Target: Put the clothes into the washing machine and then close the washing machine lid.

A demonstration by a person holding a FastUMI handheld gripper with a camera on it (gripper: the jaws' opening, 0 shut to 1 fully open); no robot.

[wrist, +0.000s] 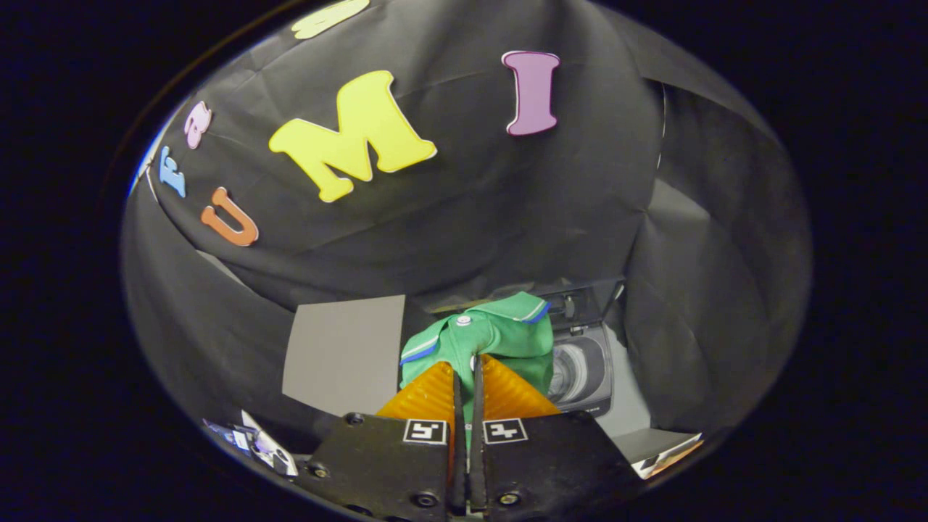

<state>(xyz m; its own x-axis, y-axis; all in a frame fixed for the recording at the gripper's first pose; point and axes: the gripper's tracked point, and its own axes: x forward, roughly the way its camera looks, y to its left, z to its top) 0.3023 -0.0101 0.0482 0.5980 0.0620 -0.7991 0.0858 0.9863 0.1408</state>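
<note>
A green shirt [500, 335] with blue and white trim hangs bunched from my gripper [467, 361], lifted off the surface. The two orange fingers [428, 395] press together on a fold of the cloth. Just beyond and to the right of the shirt sits a small grey washing machine [586, 370]. Its lid [587, 299] stands raised behind the round drum opening [573, 371]. Part of the drum is hidden behind the hanging shirt.
A grey sheet [344, 354] lies to the left of the fingers. Black cloth walls close in behind and on both sides. Small printed papers [257, 441] lie low on the left, and another paper edge [667, 448] lies low on the right.
</note>
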